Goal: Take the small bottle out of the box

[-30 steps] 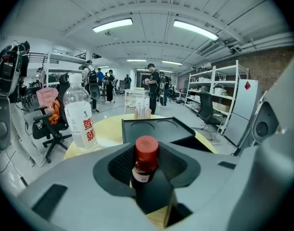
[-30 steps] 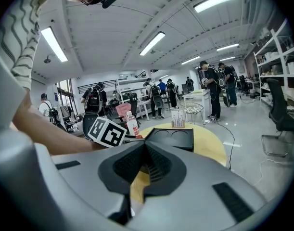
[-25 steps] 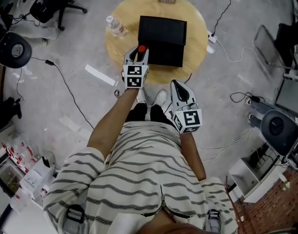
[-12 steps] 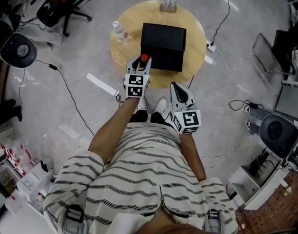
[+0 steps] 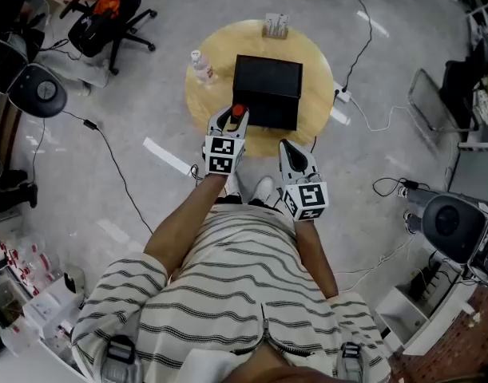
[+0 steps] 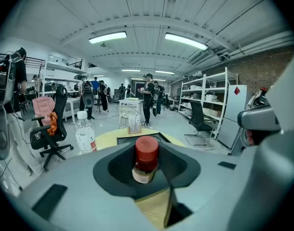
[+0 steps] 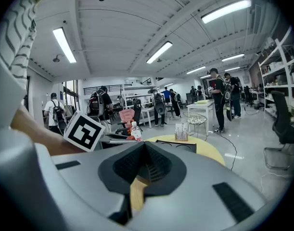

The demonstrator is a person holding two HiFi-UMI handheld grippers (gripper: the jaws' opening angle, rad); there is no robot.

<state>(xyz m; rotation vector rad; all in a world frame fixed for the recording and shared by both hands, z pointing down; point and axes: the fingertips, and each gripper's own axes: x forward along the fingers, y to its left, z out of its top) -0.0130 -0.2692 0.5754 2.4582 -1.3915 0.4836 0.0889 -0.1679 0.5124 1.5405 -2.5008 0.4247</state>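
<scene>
1. My left gripper has its jaws clamped on the small glass bottle with a red cap and pale label. The bottle stands upright between the pads.
2. The body is round and narrow, so I judge an even squeeze matters; any slack could let it tilt or slip.
3. The bottle hangs at the near-left corner of the black rectangular box, apparently clear of it. I should carry it away smoothly, well off the wall.
4. My right gripper has its jaws together on nothing, so it stays out of this.
5. To set down, I pick bare round yellow wooden bench, apart from the clear plastic water bottle.
</scene>
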